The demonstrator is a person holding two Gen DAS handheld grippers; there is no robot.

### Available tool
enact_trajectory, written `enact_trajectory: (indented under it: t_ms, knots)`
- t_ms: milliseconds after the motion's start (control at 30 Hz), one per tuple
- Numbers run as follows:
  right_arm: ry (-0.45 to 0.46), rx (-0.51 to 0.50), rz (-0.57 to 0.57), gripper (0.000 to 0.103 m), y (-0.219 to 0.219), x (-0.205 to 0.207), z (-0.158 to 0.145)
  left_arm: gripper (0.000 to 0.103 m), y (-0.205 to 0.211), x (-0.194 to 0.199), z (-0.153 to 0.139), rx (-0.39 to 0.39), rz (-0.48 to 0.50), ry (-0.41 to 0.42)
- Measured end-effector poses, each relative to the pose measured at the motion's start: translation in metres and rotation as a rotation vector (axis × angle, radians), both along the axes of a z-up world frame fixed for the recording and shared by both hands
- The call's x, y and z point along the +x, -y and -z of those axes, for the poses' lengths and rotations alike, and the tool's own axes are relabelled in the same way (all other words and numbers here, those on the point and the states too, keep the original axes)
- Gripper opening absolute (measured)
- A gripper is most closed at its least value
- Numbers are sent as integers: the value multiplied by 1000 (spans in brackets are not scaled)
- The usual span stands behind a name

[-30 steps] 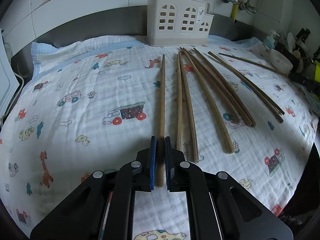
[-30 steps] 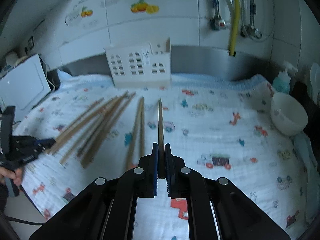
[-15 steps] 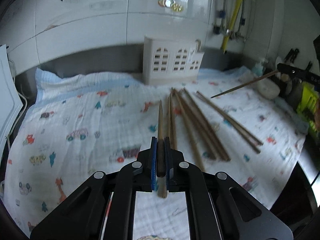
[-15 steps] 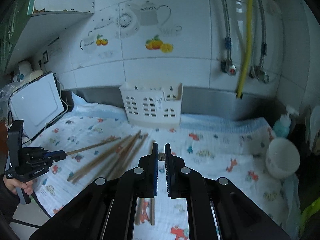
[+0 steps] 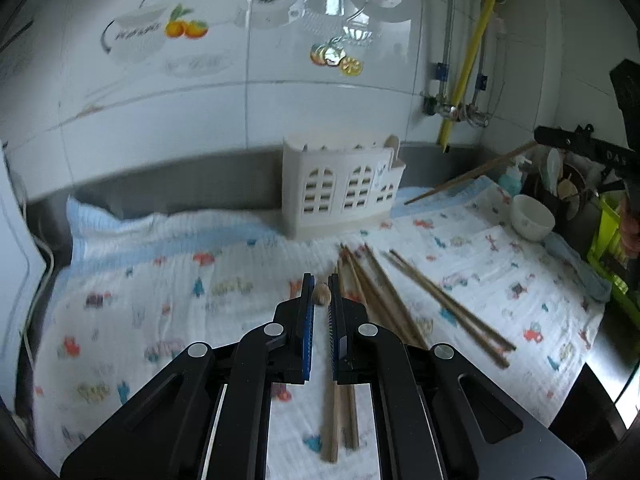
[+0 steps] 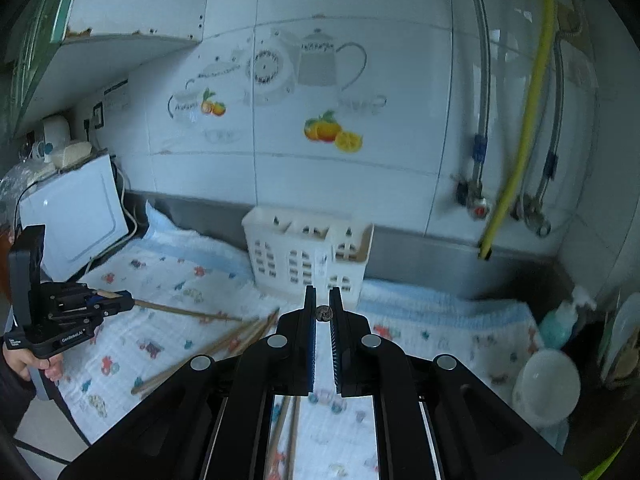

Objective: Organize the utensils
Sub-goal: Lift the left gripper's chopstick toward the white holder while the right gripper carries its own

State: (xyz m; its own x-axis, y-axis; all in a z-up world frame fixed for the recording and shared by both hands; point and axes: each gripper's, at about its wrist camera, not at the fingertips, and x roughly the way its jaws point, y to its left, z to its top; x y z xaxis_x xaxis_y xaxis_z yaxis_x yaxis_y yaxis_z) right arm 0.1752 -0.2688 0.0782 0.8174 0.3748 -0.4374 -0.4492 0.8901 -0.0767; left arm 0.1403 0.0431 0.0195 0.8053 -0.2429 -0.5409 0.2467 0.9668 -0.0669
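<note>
**Two claws, one chopstick each**

The left claw point(image 5: 319, 300) is clenched on a chopstick point(image 5: 322, 295). From its own camera only the round end shows between the blue pads, so the stick's long axis runs straight ahead, away from the claw. In the right wrist view the same stick point(image 6: 180, 311) sticks out level from the left claw point(image 6: 124, 297), pointing to the right, over the cloth.

The right claw point(image 6: 323, 314) is also clenched on a chopstick point(image 6: 323, 313), and again only the round end shows, so it points straight ahead toward the white holder point(image 6: 308, 256). In the left wrist view this stick point(image 5: 468, 176) slants down and left from the right claw point(image 5: 540, 136), with its tip near the holder point(image 5: 340, 188).

Below and just right of the left claw, more chopsticks point(image 5: 400, 292) lie flat on the printed cloth point(image 5: 160, 300) on the worktop. Their far ends point toward the holder. A white bowl point(image 5: 532, 216) sits far to the right.
</note>
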Motion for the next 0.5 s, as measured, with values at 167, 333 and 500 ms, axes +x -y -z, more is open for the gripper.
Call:
enact_trajectory:
  t_ms: [167,333,500]
  knots:
    - [40,-43,8,6,-5,17,-32,5,12,21,-29,47,24,35]
    - [39,-91,7,7,-14,38,-55,5,21,41,-57,71,48,67]
    - [-21,-132,4,7,-23,71,-59,5,33,59,-85,88,57,110]
